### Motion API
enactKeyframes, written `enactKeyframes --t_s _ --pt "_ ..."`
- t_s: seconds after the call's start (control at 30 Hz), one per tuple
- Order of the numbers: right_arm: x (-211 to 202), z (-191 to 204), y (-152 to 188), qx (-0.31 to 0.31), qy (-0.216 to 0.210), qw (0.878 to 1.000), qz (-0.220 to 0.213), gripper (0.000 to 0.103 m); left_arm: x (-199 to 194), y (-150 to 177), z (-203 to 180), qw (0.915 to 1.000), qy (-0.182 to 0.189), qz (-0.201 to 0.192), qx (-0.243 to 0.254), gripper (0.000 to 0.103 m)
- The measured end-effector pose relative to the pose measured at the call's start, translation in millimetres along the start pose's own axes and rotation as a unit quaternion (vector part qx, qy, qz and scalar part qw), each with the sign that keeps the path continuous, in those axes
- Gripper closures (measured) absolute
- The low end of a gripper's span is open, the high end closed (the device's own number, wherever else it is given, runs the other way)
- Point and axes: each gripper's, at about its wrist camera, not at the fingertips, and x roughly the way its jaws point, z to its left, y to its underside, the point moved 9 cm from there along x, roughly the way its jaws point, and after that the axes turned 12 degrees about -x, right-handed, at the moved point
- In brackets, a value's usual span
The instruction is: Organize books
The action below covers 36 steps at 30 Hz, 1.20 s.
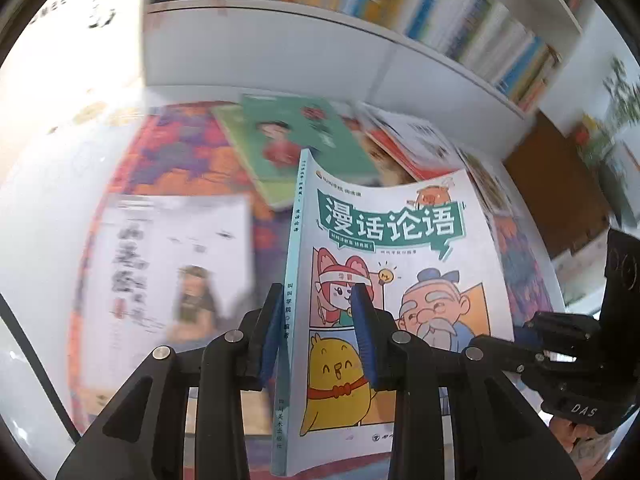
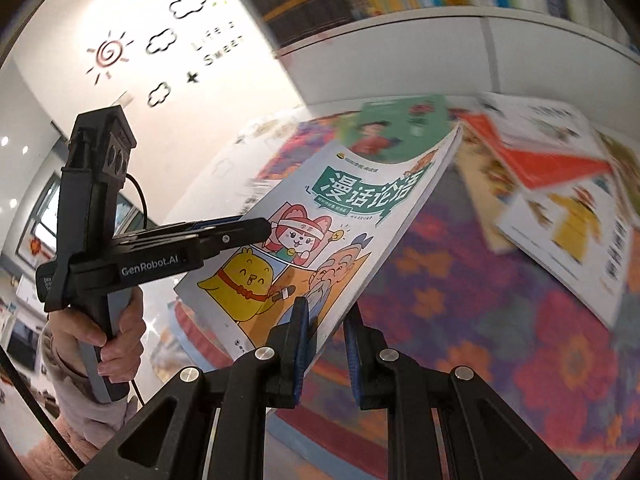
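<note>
Left gripper [image 1: 316,320]: clamped the comic book [image 1: 400,280] at its spine.
Right gripper [image 2: 326,340]: clamped its page edge.
Comic book: lifted above the floral counter [image 2: 500,320], bookshelf [image 1: 280,52] at twelve o'clock.

**Black Claws, Blue Pads, Fuzzy Sleeve**

The left claw [image 1: 316,332] is showing matte black plastic linkage arms, each carrying round silver pivot screws, and ribbed blue pads [image 1: 365,332] lining its two fingers. The right claw [image 2: 326,344] is wearing the same black frame, silver screws and blue pads. In the right wrist view, at 9 o'clock, the left claw's body is displaying white "GenRobot.AI" lettering, a grey-blue handle and a thin black cable trailing down. The hand [image 2: 116,340] gripping it is emerging from a pale fuzzy sleeve [image 2: 76,408].
</note>
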Motion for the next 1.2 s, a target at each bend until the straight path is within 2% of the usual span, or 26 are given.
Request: enactKeyframes --t_s 0.23,0.4,0.53,0.83,0.97,1.2 --pt "62.1 41.0 -39.8 -0.035 -0.028 0.999 0.013 0.086 -11.9 -22.4 74.1 0.9986 -0.006 -0.016 -0.05 0.074" --pt "105.2 61.6 -52.6 -0.045 -0.053 0.997 0.029 0.086 -12.0 -27.4 120.7 0.9963 -0.015 -0.023 -0.081 0.074" --pt "137.2 69.6 -55.0 -0.042 -0.072 0.995 0.046 0.086 -3.9 -24.1 150.4 0.9935 -0.003 -0.012 -0.113 0.074" --pt "160.1 68.7 -47.0 -0.041 -0.068 0.995 0.064 0.086 12.5 -5.2 173.6 0.9954 -0.015 0.007 -0.094 0.074" --pt "161.9 67.7 -46.2 -0.036 -0.068 0.995 0.069 0.086 10.3 -2.6 175.7 0.9963 -0.007 0.009 -0.085 0.073" --pt "168.4 60.4 -41.0 -0.027 -0.069 0.994 0.078 0.084 11.5 -3.9 175.4 0.9968 -0.056 0.003 -0.057 0.068"
